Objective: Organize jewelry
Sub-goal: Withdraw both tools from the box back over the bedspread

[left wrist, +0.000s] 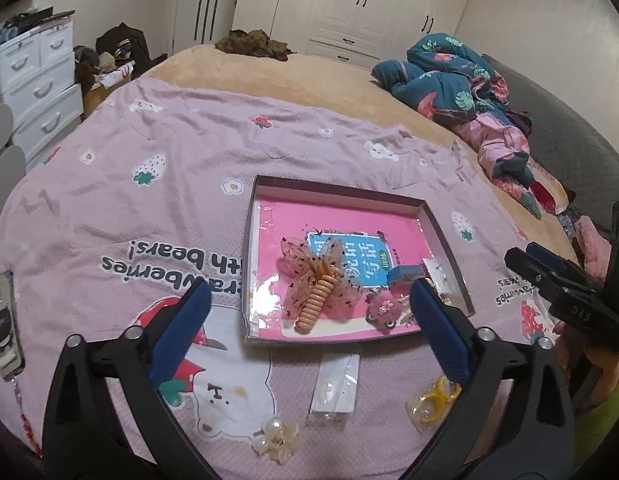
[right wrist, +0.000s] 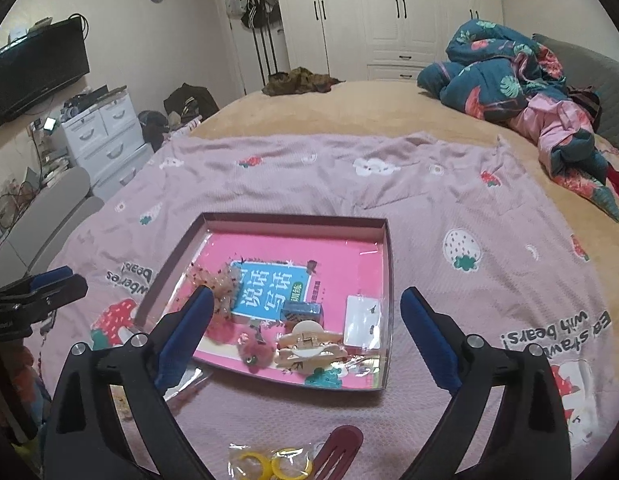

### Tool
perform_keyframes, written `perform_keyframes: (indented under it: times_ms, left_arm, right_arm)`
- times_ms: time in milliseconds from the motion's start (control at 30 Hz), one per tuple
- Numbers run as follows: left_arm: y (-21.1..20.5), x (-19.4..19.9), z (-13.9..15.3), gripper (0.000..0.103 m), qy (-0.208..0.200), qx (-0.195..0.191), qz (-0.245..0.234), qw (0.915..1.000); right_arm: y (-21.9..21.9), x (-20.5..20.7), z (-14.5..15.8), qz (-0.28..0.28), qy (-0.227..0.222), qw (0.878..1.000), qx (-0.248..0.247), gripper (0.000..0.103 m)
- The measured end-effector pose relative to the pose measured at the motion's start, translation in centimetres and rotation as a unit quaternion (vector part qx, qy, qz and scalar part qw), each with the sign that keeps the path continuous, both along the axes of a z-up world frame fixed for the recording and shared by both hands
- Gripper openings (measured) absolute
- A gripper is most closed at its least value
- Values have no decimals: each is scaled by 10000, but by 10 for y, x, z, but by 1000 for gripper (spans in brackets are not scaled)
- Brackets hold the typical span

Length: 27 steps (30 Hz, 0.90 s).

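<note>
My left gripper (left wrist: 309, 312) stands wide open with nothing between its blue pads; my right gripper (right wrist: 307, 316) is just as wide and just as empty; both hang above the near edge of the shallow box (left wrist: 337, 194) on the pink blanket (left wrist: 149, 152).

Inside the box lie the gauzy bow with its coiled orange hair tie (left wrist: 315, 300), a fuzzy pink clip (left wrist: 383, 312), a beige claw clip (right wrist: 309, 346), a small blue box (right wrist: 301, 312) and a clear packet (right wrist: 361, 320).

Loose on the blanket, nearer to me, are a bag of yellow rings (left wrist: 433, 400), a flat clear sleeve (left wrist: 335, 388), a pearl flower clip (left wrist: 275, 438) and a dark red clip (right wrist: 341, 446).

I judge all of these very light; the bag and sleeve look slick and floppy, so I would pinch the bag across the rings themselves and the sleeve across its narrow width, pressing into the soft blanket; the pearl clip looks the most fragile, so I would close on its stiff centre, not its petals; the red clip is rigid and thin, best taken across its flat sides.
</note>
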<state>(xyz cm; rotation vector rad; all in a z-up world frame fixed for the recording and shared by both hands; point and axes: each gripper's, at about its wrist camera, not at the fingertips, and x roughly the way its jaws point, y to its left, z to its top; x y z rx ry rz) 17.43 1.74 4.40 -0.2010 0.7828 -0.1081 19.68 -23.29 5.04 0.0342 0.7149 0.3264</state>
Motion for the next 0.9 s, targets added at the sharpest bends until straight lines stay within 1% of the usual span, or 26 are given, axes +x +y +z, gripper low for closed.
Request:
perform_keyframes:
  times_ms: [67, 233, 467, 633, 900]
  left_arm:
    - [0, -5, 5, 94, -66, 56, 47, 10000]
    - [4, -20, 16, 94, -213, 48, 119, 9997]
    - [9, -42, 25, 94, -388, 60, 139, 9991]
    - [9, -57, 23, 94, -429, 141, 124, 9989]
    - [11, -77, 16, 94, -425, 222, 144, 9987]
  right_arm:
    - [-2, -7, 9, -9, -107, 9999, 67, 98]
    - [-7, -22, 28, -35, -278, 9995, 117, 99]
    - [-9, -47, 45, -10, -498, 9987, 68, 99]
    - [-11, -66, 48, -22, -574, 9983, 13, 99]
    - [-14, -85, 44, -23, -562, 9984, -2, 99]
